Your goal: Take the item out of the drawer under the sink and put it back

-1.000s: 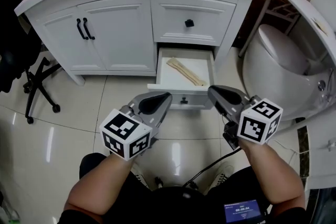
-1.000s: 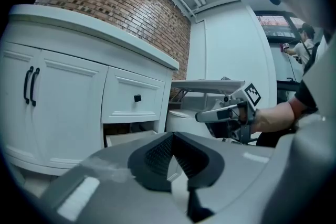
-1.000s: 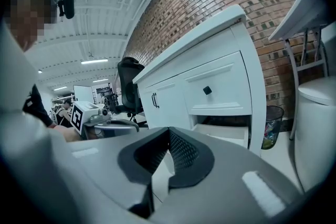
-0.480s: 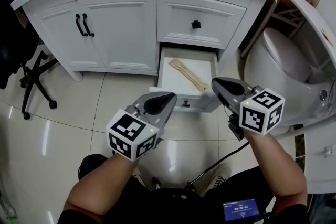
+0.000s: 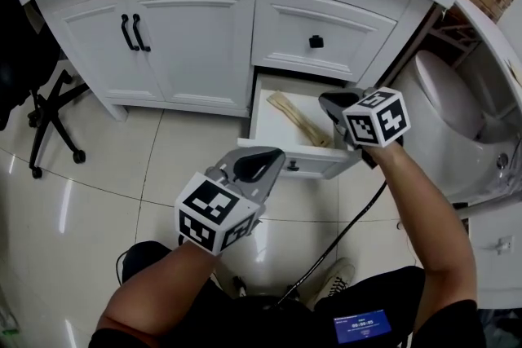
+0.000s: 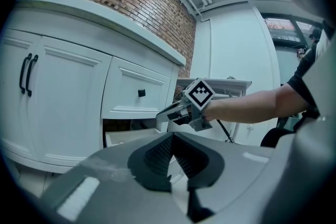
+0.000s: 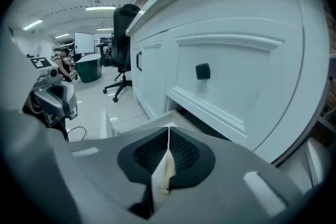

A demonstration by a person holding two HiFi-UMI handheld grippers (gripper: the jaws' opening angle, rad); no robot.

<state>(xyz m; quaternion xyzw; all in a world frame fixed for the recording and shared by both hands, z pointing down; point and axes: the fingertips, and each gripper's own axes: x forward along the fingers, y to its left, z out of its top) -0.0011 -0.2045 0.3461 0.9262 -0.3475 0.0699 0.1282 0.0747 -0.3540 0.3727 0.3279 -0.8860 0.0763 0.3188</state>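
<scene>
The tan item (image 5: 295, 115) lies diagonally in the open drawer (image 5: 267, 112), unheld. The right gripper (image 5: 330, 104) hovers at the drawer's right edge, jaws pressed together; they should spread, then straddle the item's near end squarely. The left gripper (image 5: 259, 162), likewise closed and empty, hangs before the drawer's front edge.

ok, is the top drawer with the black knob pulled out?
No, the top drawer sits flush in the vanity front; only the lower drawer beneath it is pulled out, with a wooden item lying inside.

Tan flat item (image 5: 298, 120) in open drawer (image 5: 277, 151)
</scene>
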